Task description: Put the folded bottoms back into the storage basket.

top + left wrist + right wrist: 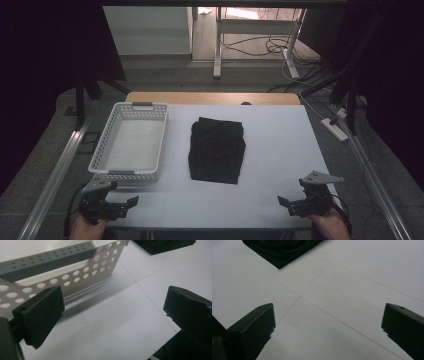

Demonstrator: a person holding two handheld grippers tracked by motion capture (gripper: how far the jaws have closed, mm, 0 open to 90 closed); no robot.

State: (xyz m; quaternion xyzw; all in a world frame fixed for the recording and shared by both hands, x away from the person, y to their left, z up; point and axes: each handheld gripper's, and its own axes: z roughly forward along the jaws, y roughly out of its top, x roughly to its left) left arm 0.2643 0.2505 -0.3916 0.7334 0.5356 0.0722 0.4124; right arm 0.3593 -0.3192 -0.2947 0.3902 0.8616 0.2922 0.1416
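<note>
**Both grippers wait at the near edge, folded cloth untouched**

The left gripper (111,199) has its fingers (40,315) spread wide apart with nothing between them, resting low at the near left corner of the worktop (280,150). Just beyond those fingers stands the white perforated basket (131,142), its grey handle (47,261) close in the left gripper view. The right gripper (306,197) mirrors it at the near right corner, fingers (253,327) likewise apart and empty over bare white surface.

The folded black cloth (217,149) lies flat at the middle of the worktop, just to the right of the basket and well apart from both grippers. The basket is empty.

Judging from this layout, the cloth is likely meant for the basket. The risks lie in the grasp: pinching only the top layer could let the fold open and trail over the rim, and uneven lifting by the two hands could drag the bundle askew. The left gripper, so near the basket wall, could also nudge it as it sets off.

No brand, label or writing can be read anywhere.
</note>
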